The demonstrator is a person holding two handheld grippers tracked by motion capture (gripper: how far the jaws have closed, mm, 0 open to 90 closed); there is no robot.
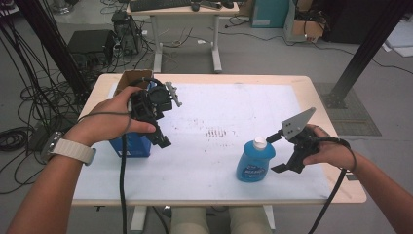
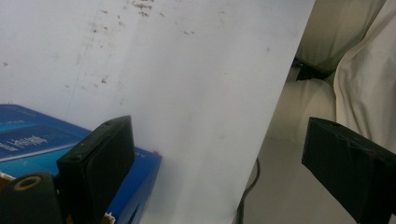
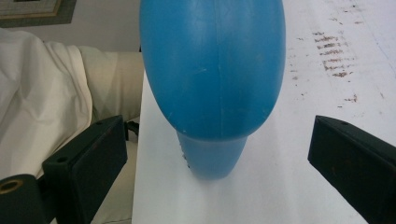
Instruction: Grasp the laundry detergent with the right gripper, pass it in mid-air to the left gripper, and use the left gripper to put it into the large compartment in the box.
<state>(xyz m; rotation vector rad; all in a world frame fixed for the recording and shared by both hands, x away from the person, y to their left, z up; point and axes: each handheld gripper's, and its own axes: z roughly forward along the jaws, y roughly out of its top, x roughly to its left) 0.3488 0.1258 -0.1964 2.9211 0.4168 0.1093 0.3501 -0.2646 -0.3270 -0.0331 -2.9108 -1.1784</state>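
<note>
The blue bottle [image 1: 255,162] with the white cap stands upright on the white mat [image 1: 214,161], toward the near right part of the table, and that's where the action is. Right beside it, on its right as the high view has it, sits the right gripper [image 1: 280,152], jaws spread wide, one tip up near the cap and the other down by the bottle's lower side, neither touching. Look along that gripper's own view and you get the blue bottle [image 3: 212,74] dead centre between the two black jaws, a clear gap on both sides, so nothing is clamped yet (the picture there is turned, so the bottle hangs top-down in it). The bottle's long axis runs straight up from the table, and the gripper comes at it from the side, across that axis. My read: a short push toward the bottle and a squeeze around the body or neck is what's called for.

Further out, the left gripper [image 1: 160,119] is held up above the far left of the mat, well apart from the bottle, so the right hand [image 1: 331,151] is plainly the nearer one. Its jaws are open too, with nothing between them in its own view, just mat and the edge of a dark blue box [image 2: 28,140]. That same blue box [image 1: 131,146] sits under the left hand [image 1: 112,122], with a brown cardboard box [image 1: 134,78] just behind it
</note>
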